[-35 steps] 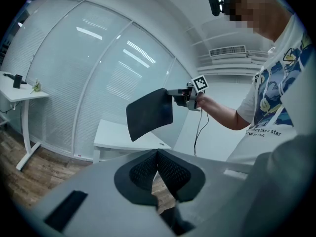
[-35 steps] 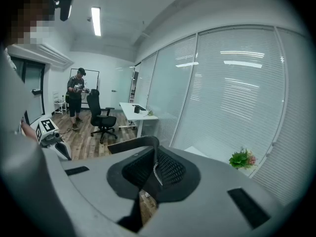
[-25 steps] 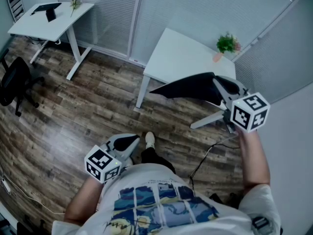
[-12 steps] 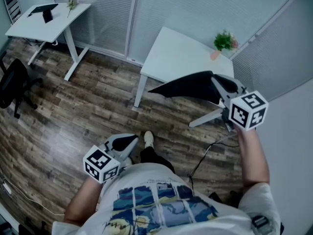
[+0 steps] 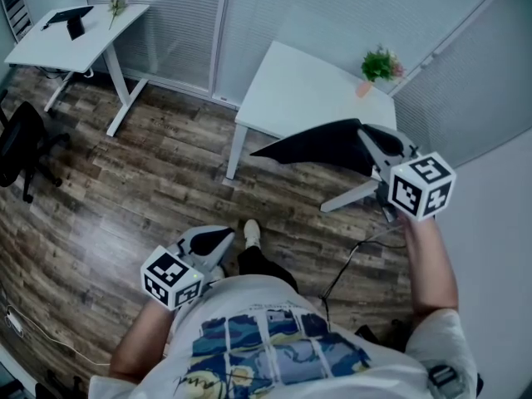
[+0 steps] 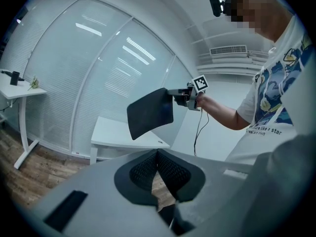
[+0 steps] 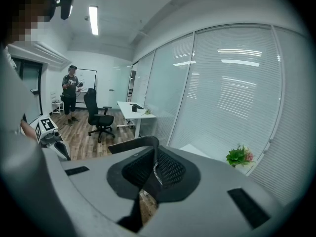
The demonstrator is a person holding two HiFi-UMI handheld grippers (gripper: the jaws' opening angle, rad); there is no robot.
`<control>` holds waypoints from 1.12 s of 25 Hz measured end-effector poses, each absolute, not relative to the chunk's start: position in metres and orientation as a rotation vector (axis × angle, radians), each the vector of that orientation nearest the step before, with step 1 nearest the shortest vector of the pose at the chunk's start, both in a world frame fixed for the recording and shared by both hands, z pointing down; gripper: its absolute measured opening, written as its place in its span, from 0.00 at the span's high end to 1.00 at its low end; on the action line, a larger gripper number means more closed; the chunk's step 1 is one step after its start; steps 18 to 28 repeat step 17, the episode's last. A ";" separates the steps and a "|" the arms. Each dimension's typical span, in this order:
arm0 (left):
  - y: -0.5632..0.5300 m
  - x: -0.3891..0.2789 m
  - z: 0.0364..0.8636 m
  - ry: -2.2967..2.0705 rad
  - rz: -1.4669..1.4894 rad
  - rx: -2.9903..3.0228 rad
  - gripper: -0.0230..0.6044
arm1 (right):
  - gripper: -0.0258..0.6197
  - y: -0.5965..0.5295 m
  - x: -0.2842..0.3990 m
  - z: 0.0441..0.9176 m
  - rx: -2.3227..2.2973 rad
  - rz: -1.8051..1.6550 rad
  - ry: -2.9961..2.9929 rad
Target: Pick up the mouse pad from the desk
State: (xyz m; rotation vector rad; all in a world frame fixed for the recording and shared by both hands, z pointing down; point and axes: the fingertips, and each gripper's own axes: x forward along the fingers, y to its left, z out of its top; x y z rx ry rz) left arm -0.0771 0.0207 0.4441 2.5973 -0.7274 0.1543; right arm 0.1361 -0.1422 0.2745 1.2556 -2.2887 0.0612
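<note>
The black mouse pad [image 5: 320, 147] hangs in the air over the near edge of the white desk [image 5: 307, 94], pinched at its right corner by my right gripper [image 5: 370, 150]. In the right gripper view the pad's edge [image 7: 133, 144] runs between the shut jaws. From the left gripper view the pad [image 6: 149, 112] shows as a dark sheet held up above the desk [image 6: 123, 135]. My left gripper [image 5: 218, 241] is low by the person's left side, its jaws closed together with nothing in them.
A small potted plant [image 5: 379, 66] stands at the desk's far right corner. A second white desk [image 5: 75, 36] and a black office chair [image 5: 23, 144] are to the left on the wood floor. A cable [image 5: 349, 264] trails below the right hand. Another person [image 7: 71, 90] stands far off.
</note>
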 end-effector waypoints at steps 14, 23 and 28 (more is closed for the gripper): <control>0.001 -0.062 0.448 -0.688 0.149 2.599 0.96 | 0.92 -0.153 0.145 0.275 1.258 0.062 -2.277; -0.001 -0.060 0.450 -0.684 0.149 2.595 0.96 | 0.92 -0.154 0.146 0.278 1.255 0.064 -2.281; -0.001 -0.060 0.450 -0.684 0.149 2.595 0.96 | 0.92 -0.154 0.146 0.278 1.255 0.064 -2.281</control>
